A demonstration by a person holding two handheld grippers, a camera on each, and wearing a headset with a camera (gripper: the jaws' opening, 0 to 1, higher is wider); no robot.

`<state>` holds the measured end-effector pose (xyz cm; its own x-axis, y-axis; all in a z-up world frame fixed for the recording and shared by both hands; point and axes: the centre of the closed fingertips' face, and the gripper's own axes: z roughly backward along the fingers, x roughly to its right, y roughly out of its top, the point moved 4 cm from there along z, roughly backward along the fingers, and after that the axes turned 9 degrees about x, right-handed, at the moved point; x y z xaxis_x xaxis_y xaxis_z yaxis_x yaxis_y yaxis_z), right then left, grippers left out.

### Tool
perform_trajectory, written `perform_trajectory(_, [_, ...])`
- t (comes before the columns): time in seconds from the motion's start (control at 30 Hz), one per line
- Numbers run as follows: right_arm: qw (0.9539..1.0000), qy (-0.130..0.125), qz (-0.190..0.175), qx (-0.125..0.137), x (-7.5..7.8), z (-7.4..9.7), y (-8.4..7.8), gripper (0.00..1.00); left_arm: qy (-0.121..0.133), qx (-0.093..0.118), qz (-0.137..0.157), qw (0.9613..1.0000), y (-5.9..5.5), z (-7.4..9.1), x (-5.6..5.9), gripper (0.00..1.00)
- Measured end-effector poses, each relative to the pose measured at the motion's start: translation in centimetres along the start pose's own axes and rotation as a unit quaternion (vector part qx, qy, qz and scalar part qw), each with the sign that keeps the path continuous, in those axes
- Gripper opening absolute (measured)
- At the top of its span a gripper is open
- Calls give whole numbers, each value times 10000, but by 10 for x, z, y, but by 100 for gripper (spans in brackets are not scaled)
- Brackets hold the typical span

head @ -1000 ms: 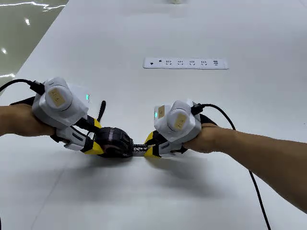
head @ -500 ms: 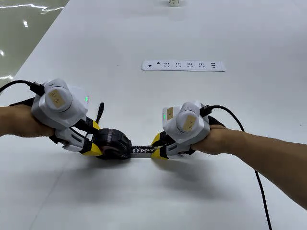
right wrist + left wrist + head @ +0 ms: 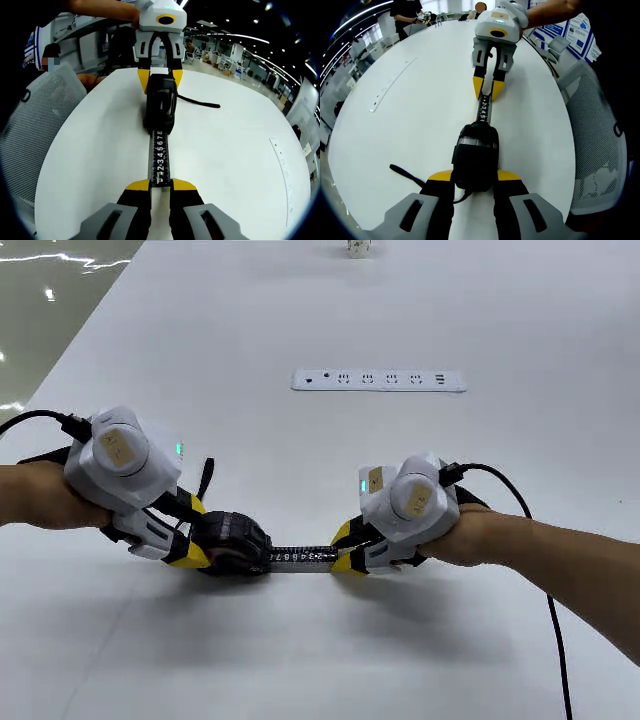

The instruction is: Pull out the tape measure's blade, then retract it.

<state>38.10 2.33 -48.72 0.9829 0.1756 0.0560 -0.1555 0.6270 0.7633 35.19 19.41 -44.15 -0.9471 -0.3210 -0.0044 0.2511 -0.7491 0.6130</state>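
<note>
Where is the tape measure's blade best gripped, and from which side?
Probably its free tip, end-on from opposite the case: the blade is a thin flat strip running straight out. The right gripper pinches there; the left gripper holds the case.

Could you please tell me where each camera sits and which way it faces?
Head view: on the person's head, looking forward and down at the table; both forearms, left gripper and right gripper show.
Left gripper view: on the left gripper, looking along its jaws over the clamped tape measure toward the right gripper.
Right gripper view: on the right gripper, looking along the blade it pinches, back at the left gripper.
Shared: the two gripper views face each other, with the tape measure between.
</note>
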Motion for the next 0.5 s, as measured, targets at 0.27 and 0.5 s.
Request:
perform_trajectory(0.27, [10000, -36, -3, -66, 0, 11, -7, 9, -10, -18, 5, 10000, 0, -1, -1, 24])
perform_trajectory(0.5, [9999, -67, -38, -106, -2, 20, -14, 9, -19, -54, -19, 10000, 0, -1, -1, 24])
